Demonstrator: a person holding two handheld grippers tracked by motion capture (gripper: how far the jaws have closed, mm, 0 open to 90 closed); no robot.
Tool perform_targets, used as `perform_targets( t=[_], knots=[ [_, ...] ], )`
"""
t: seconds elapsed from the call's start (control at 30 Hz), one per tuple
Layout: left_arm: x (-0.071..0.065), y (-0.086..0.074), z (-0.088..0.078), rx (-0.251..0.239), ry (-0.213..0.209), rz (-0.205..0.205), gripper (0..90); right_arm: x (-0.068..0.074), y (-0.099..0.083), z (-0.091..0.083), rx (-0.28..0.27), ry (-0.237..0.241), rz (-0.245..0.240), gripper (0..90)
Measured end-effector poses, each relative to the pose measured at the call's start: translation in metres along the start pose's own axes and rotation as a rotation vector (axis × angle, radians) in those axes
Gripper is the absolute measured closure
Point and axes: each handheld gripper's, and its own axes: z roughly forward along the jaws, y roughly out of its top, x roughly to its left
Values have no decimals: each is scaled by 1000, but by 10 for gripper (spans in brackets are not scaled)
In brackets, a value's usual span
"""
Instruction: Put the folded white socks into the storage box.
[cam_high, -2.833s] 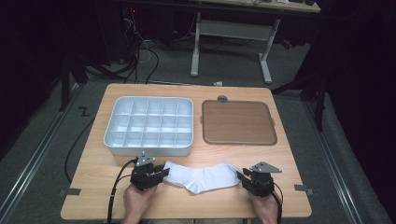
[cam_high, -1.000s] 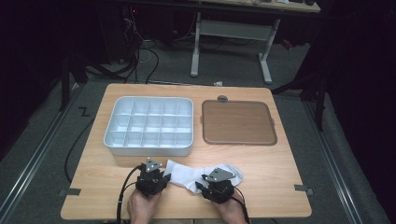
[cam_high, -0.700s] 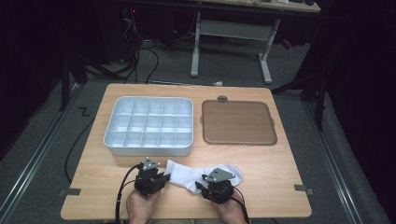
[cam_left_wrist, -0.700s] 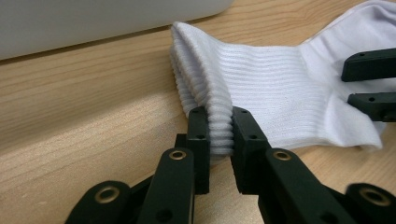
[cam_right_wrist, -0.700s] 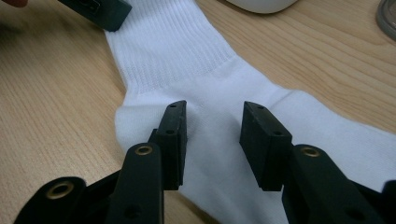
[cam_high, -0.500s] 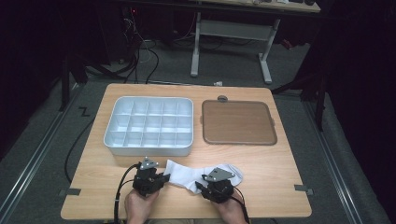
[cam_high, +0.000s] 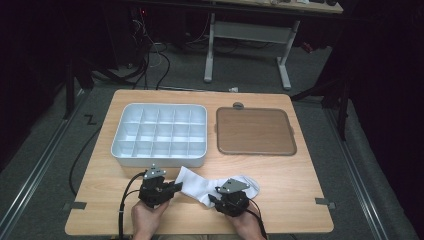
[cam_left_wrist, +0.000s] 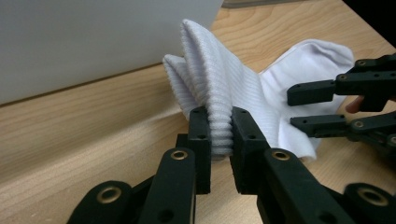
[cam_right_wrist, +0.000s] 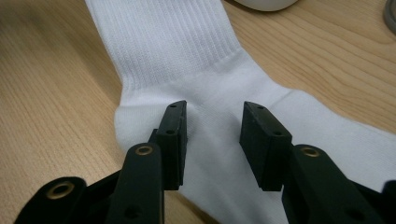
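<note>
A soft, light, floppy white sock (cam_high: 212, 187) lies at the worktop's (cam_high: 300, 190) near edge, its ribbed cuff pinched in the left claw (cam_left_wrist: 219, 135), while the right claw (cam_right_wrist: 212, 126) stands half open over its heel.

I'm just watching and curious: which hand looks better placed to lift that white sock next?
The left. The left gripper is shut on the sock's ribbed cuff, bunched between its jaws. The right gripper stands open over the heel, pinching nothing.

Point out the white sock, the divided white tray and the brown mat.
white sock (cam_high: 200, 184), high view, ribbed leg.
divided white tray (cam_high: 159, 161), high view, near wall.
brown mat (cam_high: 254, 131), high view, centre.
</note>
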Motion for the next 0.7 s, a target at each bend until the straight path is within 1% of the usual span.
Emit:
perform_targets(
  t=[0.03, 0.1, 0.13, 0.37, 0.47, 0.5, 0.7],
  knots=[
    [-1, 2, -1, -2, -5, -7, 804, 0, 1, 1, 1, 0, -1, 616],
    [-2, 3, -2, -3, -8, -5, 804, 1, 2, 1, 1, 2, -3, 617],
    [-3, 6, -4, -8, -18, -8, 804, 2, 4, 3, 8, 2, -9, 617],
    [-9, 14, -10, -10, -39, 4, 804, 6, 10, 9, 15, 6, -20, 619],
    [-10, 17, -12, -4, -44, 18, 805, 8, 13, 11, 16, 11, -27, 620],
    [-11, 18, -13, -7, -48, 16, 805, 9, 14, 12, 22, 12, -27, 620],
    [-16, 25, -18, -18, -66, 20, 805, 14, 21, 19, 22, 26, -41, 622]
  ],
)
